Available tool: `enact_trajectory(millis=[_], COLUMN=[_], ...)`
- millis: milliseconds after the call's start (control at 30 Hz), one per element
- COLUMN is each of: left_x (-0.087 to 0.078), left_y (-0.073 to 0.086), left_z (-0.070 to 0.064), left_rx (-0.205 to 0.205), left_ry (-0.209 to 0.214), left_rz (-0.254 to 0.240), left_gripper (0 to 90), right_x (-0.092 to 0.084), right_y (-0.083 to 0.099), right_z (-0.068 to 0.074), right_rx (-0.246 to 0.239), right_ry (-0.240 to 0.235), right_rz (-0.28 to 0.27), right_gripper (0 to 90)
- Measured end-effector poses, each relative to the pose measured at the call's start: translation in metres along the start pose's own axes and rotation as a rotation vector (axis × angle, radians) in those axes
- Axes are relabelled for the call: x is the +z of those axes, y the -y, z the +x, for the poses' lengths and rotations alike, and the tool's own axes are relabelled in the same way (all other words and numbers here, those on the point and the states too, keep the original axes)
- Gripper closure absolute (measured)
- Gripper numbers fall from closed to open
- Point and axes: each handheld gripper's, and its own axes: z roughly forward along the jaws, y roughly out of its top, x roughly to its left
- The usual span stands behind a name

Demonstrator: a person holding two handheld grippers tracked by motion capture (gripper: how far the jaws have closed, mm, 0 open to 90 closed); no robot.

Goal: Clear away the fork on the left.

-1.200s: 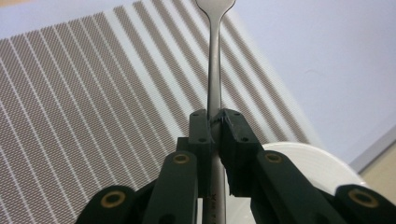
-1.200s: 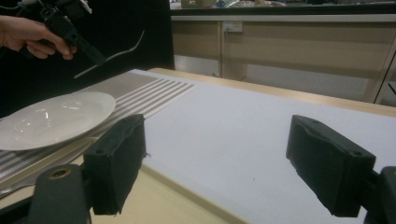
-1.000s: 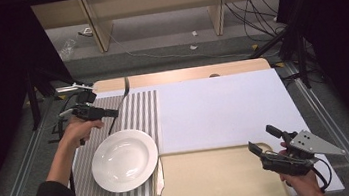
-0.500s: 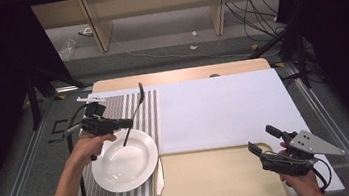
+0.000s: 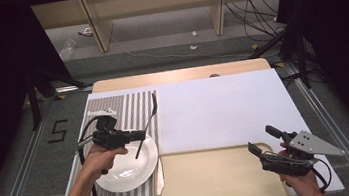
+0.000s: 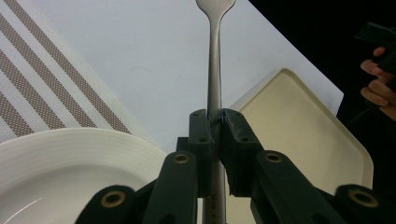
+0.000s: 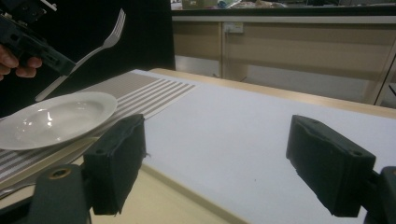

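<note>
On the far left I have the left gripper (image 5: pixel 134 135) clamped on a fork (image 5: pixel 146 124), its jaws pinched tight on the handle partway along, so the tines point away from me over the striped placemat (image 5: pixel 113 110) and the handle's tail hangs above the white plate (image 5: pixel 128 171). From the left gripper view the fork runs straight up between the pads (image 6: pixel 205 140), gripped on its narrow edges, which I judge a fair hold: the thing is light, stiff steel, but smooth and thin, so it could pivot in the pads if I swing it fast. A hold nearer the middle of the handle, flat faces against the pads, would steady it more. The plate itself looks glazed and breakable, so I'd keep the fork's tail from knocking its rim. Next comes the white sheet (image 5: pixel 219 107) across the table's middle, bare, and in front of it the beige tray (image 5: pixel 218 183); something long lies along the tray's left edge, possibly a knife, though I can't make it out well. On the right, the right gripper (image 5: pixel 264 150) hovers over the tray's corner, jaws wide apart and holding nothing
</note>
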Motion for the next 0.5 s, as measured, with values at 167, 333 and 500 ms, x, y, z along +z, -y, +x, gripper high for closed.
enact_trajectory(millis=[167, 333, 500], left_x=[0.006, 0.011, 0.014], left_y=[0.005, 0.012, 0.02], left_z=[-0.01, -0.02, -0.03], left_rx=[0.008, 0.012, 0.016], left_ry=[0.014, 0.039, 0.051], left_rz=[0.019, 0.042, 0.058], left_gripper=[82.1, 82.1, 82.1], right_x=[0.0, 0.0, 0.0], right_y=[0.0, 0.0, 0.0], right_z=[0.0, 0.0, 0.0], right_rx=[0.004, 0.0, 0.001], right_ry=[0.001, 0.0, -0.001], right_rz=[0.0, -0.003, 0.001], right_gripper=[20.7, 20.7, 20.7])
